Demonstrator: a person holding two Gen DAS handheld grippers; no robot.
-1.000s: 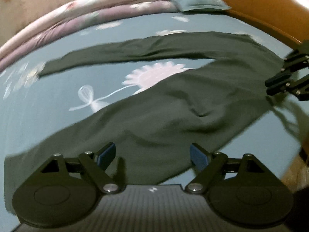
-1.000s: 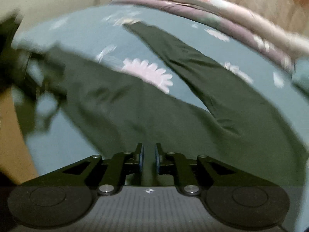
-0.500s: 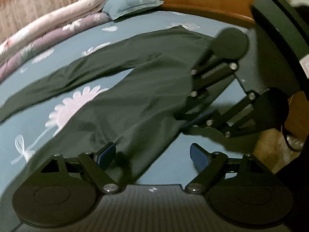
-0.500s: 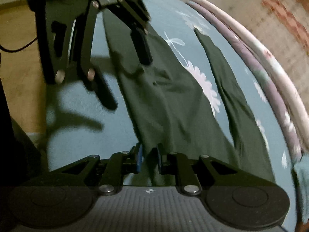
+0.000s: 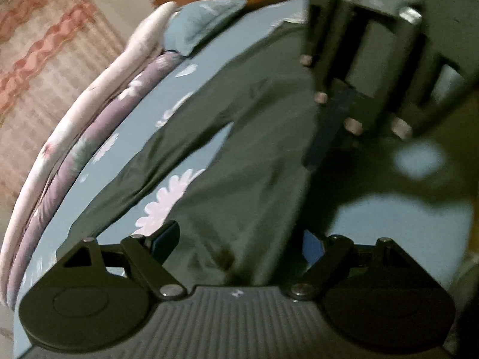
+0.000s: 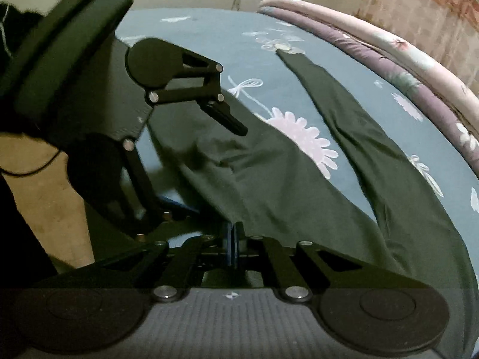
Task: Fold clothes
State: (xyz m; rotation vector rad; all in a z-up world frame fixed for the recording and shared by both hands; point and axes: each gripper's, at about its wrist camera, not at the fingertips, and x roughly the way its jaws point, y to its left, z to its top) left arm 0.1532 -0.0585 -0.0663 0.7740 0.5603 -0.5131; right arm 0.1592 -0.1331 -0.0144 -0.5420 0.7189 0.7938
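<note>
Dark green fabric trousers (image 6: 269,185) are being pinched by the closed right gripper (image 6: 233,239); the left gripper (image 5: 239,239), hovering wide open and empty, risks colliding with it.

The left hand-held gripper (image 5: 239,239) points downward with its two fingers spread wide, nothing pressed between the blue pads (image 5: 166,240). In the right wrist view the same left tool (image 6: 209,161) leans in from the left, one finger raised above the other. The right hand-held gripper (image 6: 233,240) also tilts downward, its jaws drawn together on a pinch of dark fabric. The two tools sit close together, nearly crossing.
</note>
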